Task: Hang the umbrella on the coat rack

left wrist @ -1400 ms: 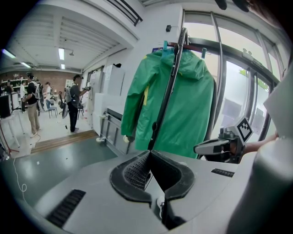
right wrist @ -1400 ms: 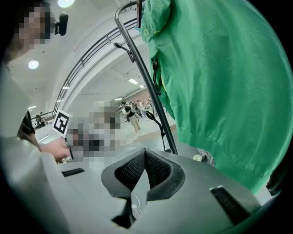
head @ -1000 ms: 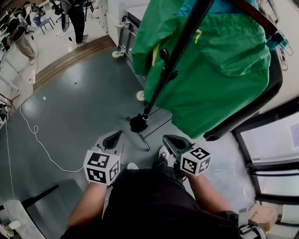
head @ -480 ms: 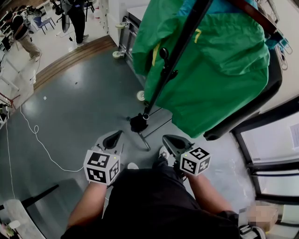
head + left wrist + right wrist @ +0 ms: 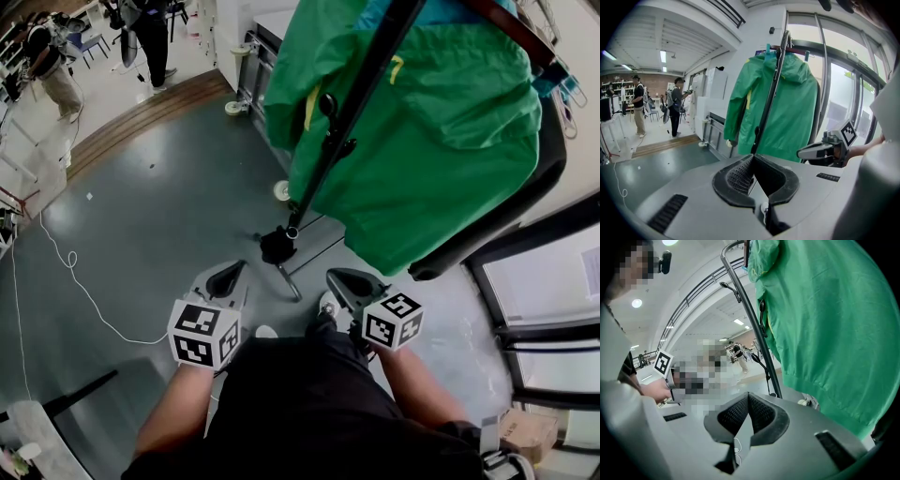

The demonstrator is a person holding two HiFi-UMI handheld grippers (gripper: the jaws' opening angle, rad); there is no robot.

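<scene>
The right gripper is holding its jaws together, empty, facing the coat rack pole where a green jacket is hanging.

Green jacket and coat rack pole block the way dead ahead; open grey floor lies to their left.

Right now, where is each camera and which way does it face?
Head view: on the head, steeply down at floor, rack, jacket; shows arms, left gripper, right gripper.
Left gripper view: on that gripper, along its shut jaws toward the jacket; shows right gripper.
Right gripper view: on that gripper, along its shut jaws toward the rack; shows left hand.
All three share rack and jacket.
</scene>
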